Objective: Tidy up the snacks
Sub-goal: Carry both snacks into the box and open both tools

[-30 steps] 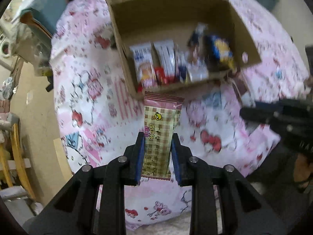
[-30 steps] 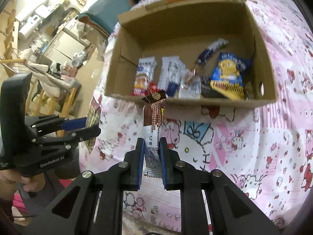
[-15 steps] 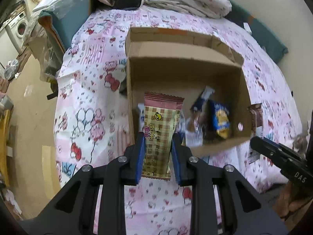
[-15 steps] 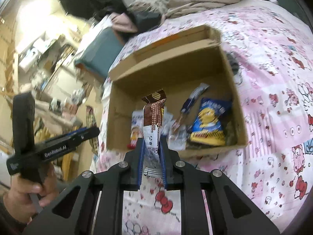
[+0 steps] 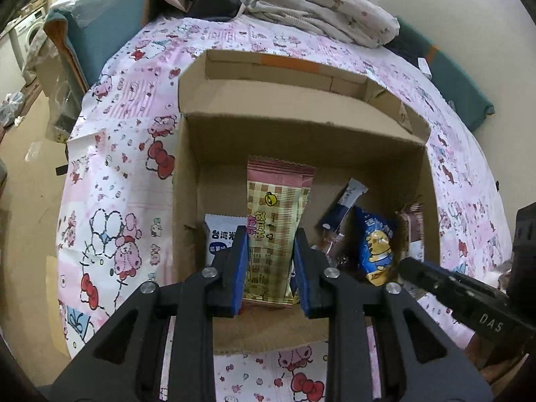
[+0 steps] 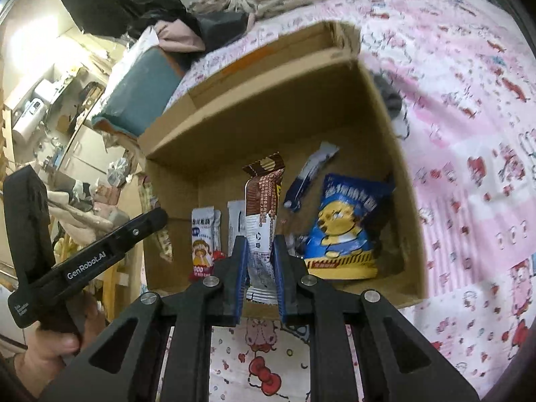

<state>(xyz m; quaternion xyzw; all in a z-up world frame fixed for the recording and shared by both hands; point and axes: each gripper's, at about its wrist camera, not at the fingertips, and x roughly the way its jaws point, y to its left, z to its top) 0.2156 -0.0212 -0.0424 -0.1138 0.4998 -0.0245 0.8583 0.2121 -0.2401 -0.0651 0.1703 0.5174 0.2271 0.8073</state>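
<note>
My left gripper is shut on a checked pink-and-yellow snack packet, held upright over the near part of an open cardboard box. My right gripper is shut on a brown-and-white snack bar, also upright over the same box. Inside lie several snacks: a blue-and-yellow bag, a small dark blue sachet, and white packets. The right gripper shows at the right edge of the left wrist view; the left gripper shows at the left of the right wrist view.
The box sits on a bed with a pink cartoon-print sheet. Bedding and clothes pile up at the head. A teal cushion lies beyond the box's left side. Cluttered floor and furniture lie to the left of the bed.
Both grippers have risen and moved forward toward the box, each still holding its snack. The packets now hang over the box's near wall and inside.
</note>
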